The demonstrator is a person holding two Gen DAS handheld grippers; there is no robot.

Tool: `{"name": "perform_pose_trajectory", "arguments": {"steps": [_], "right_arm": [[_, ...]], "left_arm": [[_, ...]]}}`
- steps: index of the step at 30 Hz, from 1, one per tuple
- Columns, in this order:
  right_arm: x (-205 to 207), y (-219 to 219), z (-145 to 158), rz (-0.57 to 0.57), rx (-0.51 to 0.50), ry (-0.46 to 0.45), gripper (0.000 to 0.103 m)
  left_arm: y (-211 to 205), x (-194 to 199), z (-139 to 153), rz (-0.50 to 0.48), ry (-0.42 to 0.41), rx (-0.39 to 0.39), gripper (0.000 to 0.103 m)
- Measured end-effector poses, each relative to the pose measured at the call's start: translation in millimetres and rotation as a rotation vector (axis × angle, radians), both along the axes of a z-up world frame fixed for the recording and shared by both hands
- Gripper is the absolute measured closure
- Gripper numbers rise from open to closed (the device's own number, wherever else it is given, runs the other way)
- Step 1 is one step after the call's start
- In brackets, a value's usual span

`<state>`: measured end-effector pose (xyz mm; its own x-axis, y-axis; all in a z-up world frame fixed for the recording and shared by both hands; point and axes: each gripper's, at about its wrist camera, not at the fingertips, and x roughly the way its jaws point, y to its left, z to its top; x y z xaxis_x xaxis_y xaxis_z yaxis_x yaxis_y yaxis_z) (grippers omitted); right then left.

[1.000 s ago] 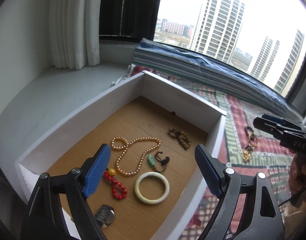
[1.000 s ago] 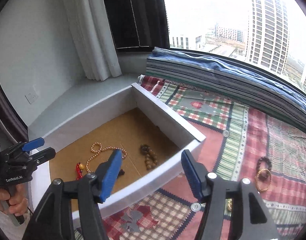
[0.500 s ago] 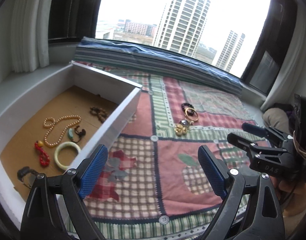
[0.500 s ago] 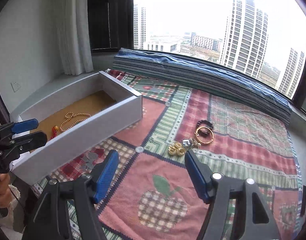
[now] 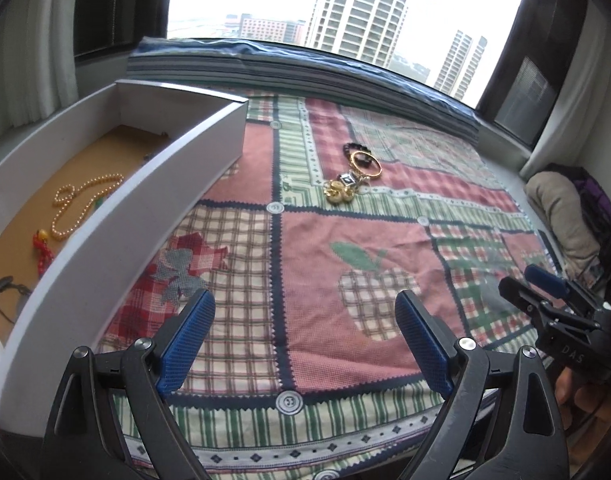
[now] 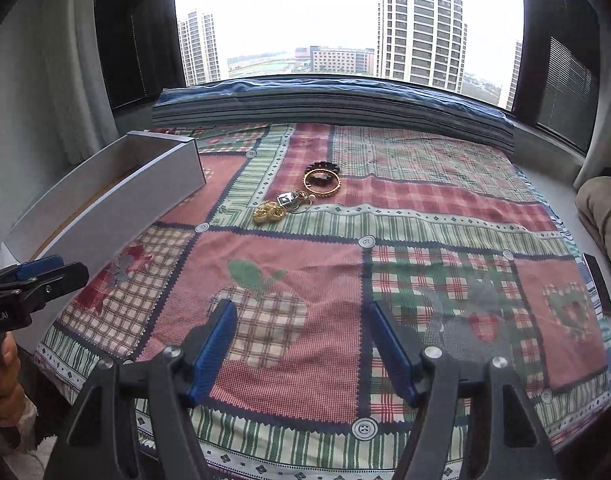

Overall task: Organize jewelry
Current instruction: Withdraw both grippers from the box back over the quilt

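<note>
Both grippers swung from box [image 5: 153,184] toward quilt [image 5: 345,248]

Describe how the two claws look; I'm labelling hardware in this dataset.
Both are black plastic frames with silver bolts and blue ribbed pads. The left claw reads "Robot.AI" in the other camera; the right claw reads "DAS". Bare hands grip each handle; no cables visible.

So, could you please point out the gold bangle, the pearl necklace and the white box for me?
gold bangle [image 6: 322,186], right wrist view, on its near rim.
pearl necklace [image 5: 78,206], left wrist view, on the bead strand.
white box [image 5: 145,216], left wrist view, on its outer side wall.
</note>
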<state>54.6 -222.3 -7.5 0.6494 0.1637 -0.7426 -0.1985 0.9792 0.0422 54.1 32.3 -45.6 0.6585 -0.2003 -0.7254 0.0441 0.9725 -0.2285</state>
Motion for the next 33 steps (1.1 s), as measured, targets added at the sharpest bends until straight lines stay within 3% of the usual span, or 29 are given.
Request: {"name": "perform_pose_trajectory", "arguments": {"steps": [9,33], "right_arm": [[-12,-13,-22,-0.074,0.023,0.029,0.033],[-13,-3,-27,-0.05,0.017,0.037,0.033]], "left_arm": [[-19,-3,-15,-0.05,0.023,0.019,0.011],[-23,4,-25,-0.044,0.04,0.051,0.011]]}}
